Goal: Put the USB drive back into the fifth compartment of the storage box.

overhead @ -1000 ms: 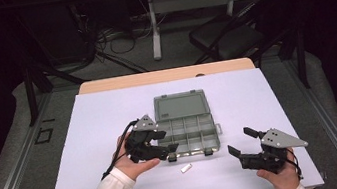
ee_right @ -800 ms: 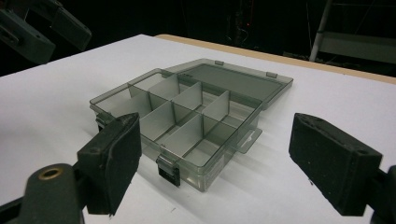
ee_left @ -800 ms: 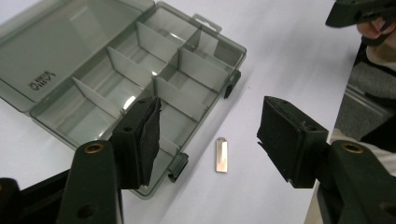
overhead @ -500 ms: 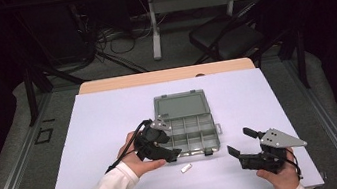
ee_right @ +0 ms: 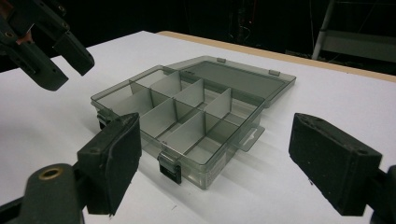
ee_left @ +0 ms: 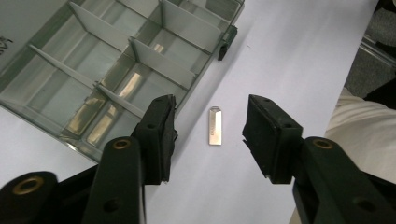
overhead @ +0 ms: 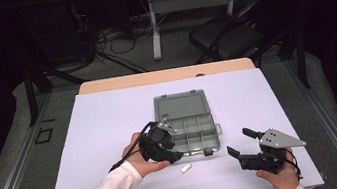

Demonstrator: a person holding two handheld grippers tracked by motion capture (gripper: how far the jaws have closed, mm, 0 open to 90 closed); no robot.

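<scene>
From the high view, a small silver metal stick [overhead: 186, 168] lies flat on the white table [overhead: 111, 133], just off the near edge of the open compartment box [overhead: 192, 131]. The left gripper [overhead: 167, 150] hovers at about ten o'clock from it, and the right gripper [overhead: 240, 147] rests well apart at about three o'clock, jaws spread wide and empty.

In the left gripper view, the stick [ee_left: 215, 126] is a slim, shiny rectangle with a small loop at its twelve o'clock end, lying flat and lengthwise between the two black jaws. The jaws have just been closing but their pads stand clear of it on both sides. The box [ee_left: 116, 70] sits at ten o'clock, smoky clear plastic with grey dividers.

In the right gripper view, the box [ee_right: 187, 116] stands at twelve o'clock, lid laid back, with the left gripper [ee_right: 51, 51] at ten o'clock.
</scene>
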